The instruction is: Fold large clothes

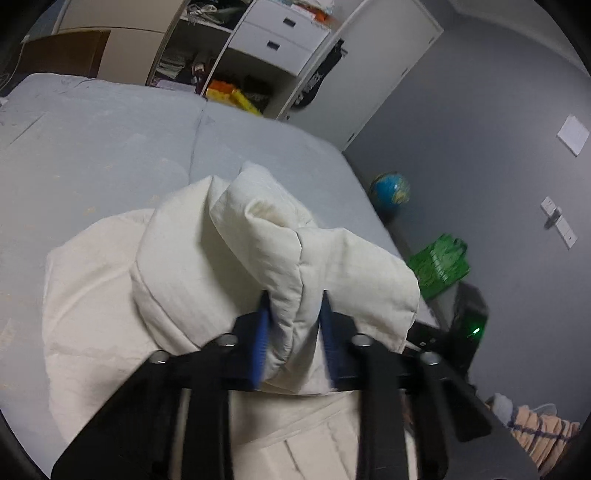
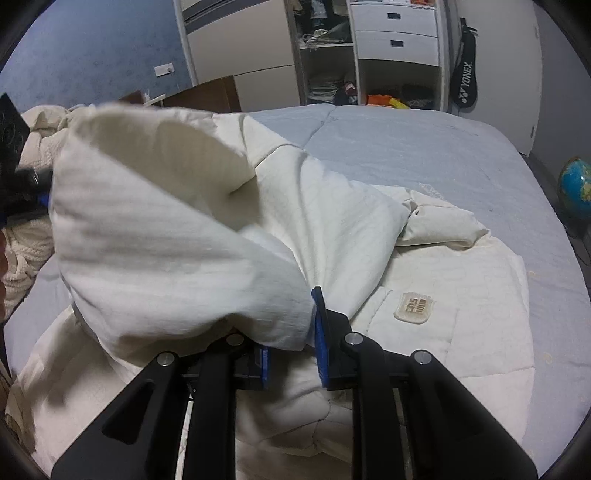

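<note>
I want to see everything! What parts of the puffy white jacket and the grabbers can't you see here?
- Right gripper: its left finger is buried under the jacket, right view.
- Left gripper: blurred, left view.
- Jacket's badge: writing too small.
- Jacket's lower part: cut off by the bottom edge and grippers.

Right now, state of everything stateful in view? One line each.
left gripper: shut on a bunched fold of the jacket, lifted.
right gripper: shut on jacket fabric, lifted.
cream padded jacket: partly raised off the bed, rest lying rumpled, chest patch facing up.
bed: grey cover, jacket lying on it.
wardrobe drawers: both shut.
wardrobe shelves: open, stuffed with clothes.
globe: upright beside the bed.
</note>
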### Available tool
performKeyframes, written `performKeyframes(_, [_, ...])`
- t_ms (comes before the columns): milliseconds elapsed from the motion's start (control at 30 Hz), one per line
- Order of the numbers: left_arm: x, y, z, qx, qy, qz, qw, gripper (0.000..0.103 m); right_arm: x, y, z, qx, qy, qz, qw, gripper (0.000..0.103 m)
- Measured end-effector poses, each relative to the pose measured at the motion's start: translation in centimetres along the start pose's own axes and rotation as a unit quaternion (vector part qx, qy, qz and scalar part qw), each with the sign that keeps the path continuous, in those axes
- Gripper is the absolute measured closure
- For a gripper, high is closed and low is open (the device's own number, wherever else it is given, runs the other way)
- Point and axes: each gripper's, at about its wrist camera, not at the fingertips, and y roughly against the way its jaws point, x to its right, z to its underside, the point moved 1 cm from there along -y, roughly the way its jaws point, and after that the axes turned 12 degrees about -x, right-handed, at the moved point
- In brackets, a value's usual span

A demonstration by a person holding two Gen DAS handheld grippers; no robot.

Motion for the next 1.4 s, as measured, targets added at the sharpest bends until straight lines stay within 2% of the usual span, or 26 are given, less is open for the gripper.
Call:
performKeyframes(133, [-0.1, 0.0, -0.8, 0.001, 0.004, -0.001, 1.0000, 0.084, -0.4, 1.3, 0.9, 0.009, -0.019, 0.023, 0.999, 0.076])
performKeyframes(167, [-0.1, -0.1, -0.9, 0.002, 0.005, -0.002, 1.0000, 0.084, -0.6, 1.8, 1.3, 0.009, -0.021, 0.031, 0.999, 0.071])
performKeyframes(200, [-0.2, -0.1, -1.0, 0.002, 0.006, -0.004, 1.0000, 0.084, -0.6, 2.2, 1.5, 0.006, -0.025, 0.035, 0.999, 0.059])
performKeyframes(267, [-0.3, 0.0, -0.8, 0.003, 0.007, -0.011, 0.9999, 0.084, -0.1, 3.0, 1.9, -0.002, -0.045, 0.040, 0.998, 0.047])
performKeyframes(400, [0.2, 0.2, -0.2, 0.006, 0.002, -0.017, 0.9998, 0.084, 2.0, 5.1, 4.0, 0.002, -0.114, 0.030, 0.993, 0.047])
performKeyframes(500, [0.4, 0.3, 0.2, 0.006, -0.005, -0.023, 0.9997, 0.084, 4.3, 6.2, 5.2, 0.005, -0.203, -0.019, 0.979, 0.045])
performKeyframes(567, [0.6, 0.4, 0.4, 0.006, -0.006, -0.024, 0.9997, 0.084, 5.4, 6.5, 5.9, 0.008, -0.254, -0.065, 0.965, 0.042])
performKeyframes(667, [0.5, 0.3, 0.4, 0.008, -0.007, -0.025, 0.9996, 0.084, 6.4, 6.4, 6.5, 0.012, -0.322, -0.133, 0.937, 0.041])
performKeyframes(800, [0.6, 0.4, 0.5, 0.009, -0.009, -0.025, 0.9996, 0.084, 5.7, 5.9, 7.1, 0.008, -0.382, -0.233, 0.894, 0.033])
performKeyframes(833, [0.6, 0.4, 0.5, 0.008, -0.010, -0.025, 0.9996, 0.084, 5.5, 5.8, 7.2, 0.009, -0.394, -0.256, 0.883, 0.032])
performKeyframes(967, [0.8, 0.6, 0.8, 0.007, -0.014, -0.025, 0.9996, 0.084, 4.5, 4.6, 7.3, 0.017, -0.461, -0.351, 0.815, 0.026])
performKeyframes(1033, [0.8, 0.7, 0.8, 0.007, -0.016, -0.025, 0.9995, 0.084, 4.0, 3.9, 6.9, 0.012, -0.481, -0.370, 0.795, 0.024])
performKeyframes(1067, [0.8, 0.7, 0.9, 0.006, -0.017, -0.024, 0.9995, 0.084, 3.7, 3.5, 6.6, 0.009, -0.488, -0.373, 0.789, 0.024])
performKeyframes(1133, [0.9, 0.7, 0.9, 0.006, -0.018, -0.023, 0.9996, 0.084, 3.2, 2.8, 5.8, 0.004, -0.495, -0.365, 0.789, 0.024])
performKeyframes(1267, [1.2, 0.6, 0.9, -0.001, -0.026, -0.023, 0.9994, 0.084, 2.2, 1.0, 3.7, -0.016, -0.500, -0.334, 0.799, 0.027])
performKeyframes(1333, [1.2, 0.5, 0.8, -0.003, -0.028, -0.026, 0.9993, 0.083, 2.0, 0.7, 2.4, -0.003, -0.489, -0.322, 0.811, 0.048])
performKeyframes(1367, [1.1, 0.5, 0.7, -0.004, -0.028, -0.024, 0.9993, 0.083, 2.0, 0.7, 1.7, -0.001, -0.480, -0.308, 0.821, 0.068])
performKeyframes(1400, [1.1, 0.5, 0.7, -0.006, -0.027, -0.020, 0.9994, 0.083, 2.1, 0.7, 1.1, 0.004, -0.475, -0.301, 0.827, 0.082])
